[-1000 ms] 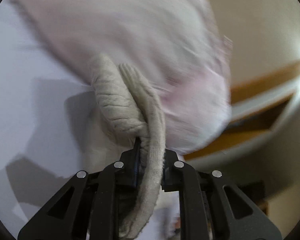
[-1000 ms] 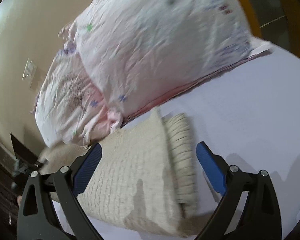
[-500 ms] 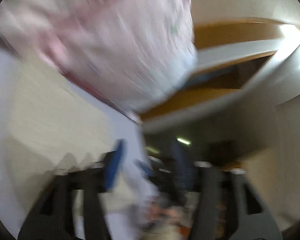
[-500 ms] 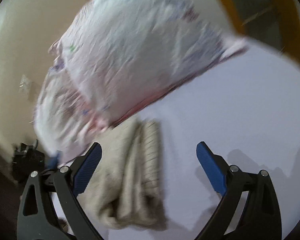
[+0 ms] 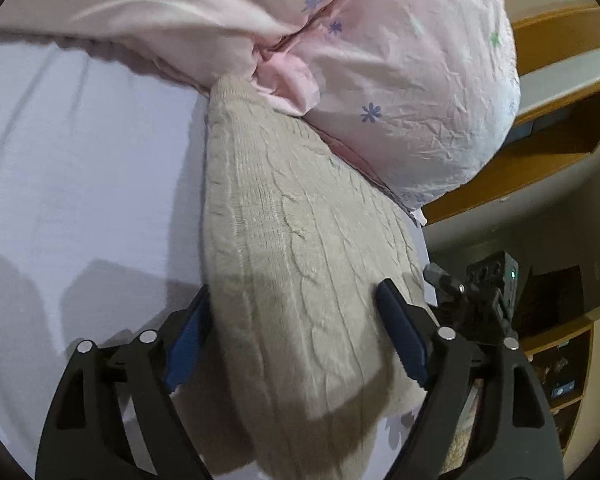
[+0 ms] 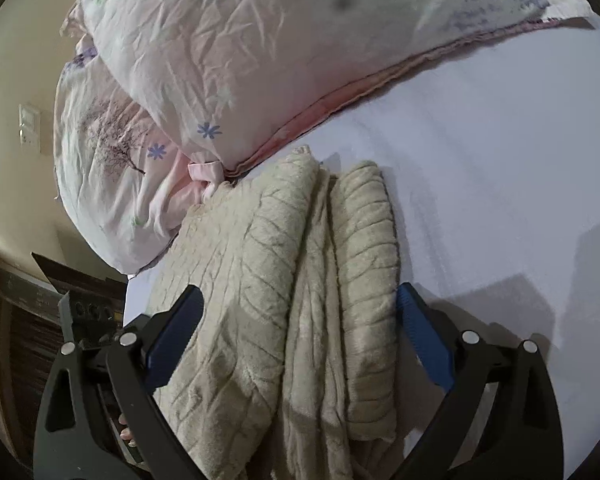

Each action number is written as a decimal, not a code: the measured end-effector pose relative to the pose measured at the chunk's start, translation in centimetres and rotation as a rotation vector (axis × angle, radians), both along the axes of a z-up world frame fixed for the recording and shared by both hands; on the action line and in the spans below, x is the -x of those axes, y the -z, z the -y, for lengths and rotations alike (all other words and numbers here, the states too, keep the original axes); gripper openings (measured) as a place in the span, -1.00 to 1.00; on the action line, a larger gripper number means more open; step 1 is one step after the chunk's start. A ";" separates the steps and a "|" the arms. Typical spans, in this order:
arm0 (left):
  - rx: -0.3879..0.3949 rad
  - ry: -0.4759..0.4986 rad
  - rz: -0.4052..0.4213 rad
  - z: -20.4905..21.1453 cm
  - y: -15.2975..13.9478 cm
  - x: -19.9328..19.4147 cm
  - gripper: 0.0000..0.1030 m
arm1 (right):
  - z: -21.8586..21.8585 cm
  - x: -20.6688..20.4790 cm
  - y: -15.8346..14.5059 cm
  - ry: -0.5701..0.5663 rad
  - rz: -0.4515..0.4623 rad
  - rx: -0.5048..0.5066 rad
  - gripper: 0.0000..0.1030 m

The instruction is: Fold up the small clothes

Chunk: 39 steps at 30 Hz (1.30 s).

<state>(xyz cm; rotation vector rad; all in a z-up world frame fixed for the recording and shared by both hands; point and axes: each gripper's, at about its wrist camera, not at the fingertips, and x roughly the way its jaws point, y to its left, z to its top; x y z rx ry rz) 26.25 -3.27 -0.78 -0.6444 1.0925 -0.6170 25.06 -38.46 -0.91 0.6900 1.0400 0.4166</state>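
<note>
A beige cable-knit sweater [image 5: 296, 248] lies folded on the white bed sheet [image 5: 80, 168], its far end touching the pink pillows. My left gripper [image 5: 296, 320] is open, its jaws standing on either side of the sweater's near part. In the right wrist view the sweater [image 6: 284, 272] shows folded in layers, with the ribbed hem [image 6: 366, 260] on the right. My right gripper [image 6: 300, 324] is open too and straddles the folded sweater, gripping nothing.
Two pink floral pillows [image 5: 400, 80] lie stacked behind the sweater, and also show in the right wrist view [image 6: 240, 52]. A wooden shelf unit [image 5: 560, 128] stands beyond the bed's edge. The other gripper's body [image 5: 484, 292] shows at the right. White sheet [image 6: 500, 160] extends to the right.
My left gripper has let go of the sweater and opened, swinging over the folded garment. My right gripper stayed open and moved in closer over the sweater.
</note>
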 end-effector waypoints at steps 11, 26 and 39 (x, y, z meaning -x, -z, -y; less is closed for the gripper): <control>-0.020 0.052 0.160 -3.0 -3.8 2.9 -0.17 | -3.5 2.1 -1.2 -0.081 0.107 -0.187 -0.41; -0.455 -0.232 0.378 -10.7 -6.5 12.0 0.64 | -10.6 1.3 -4.0 -0.070 0.194 0.111 -0.18; -0.551 -0.180 0.404 -8.4 -5.1 15.3 0.72 | -7.5 1.4 -3.7 0.086 0.154 0.244 -0.53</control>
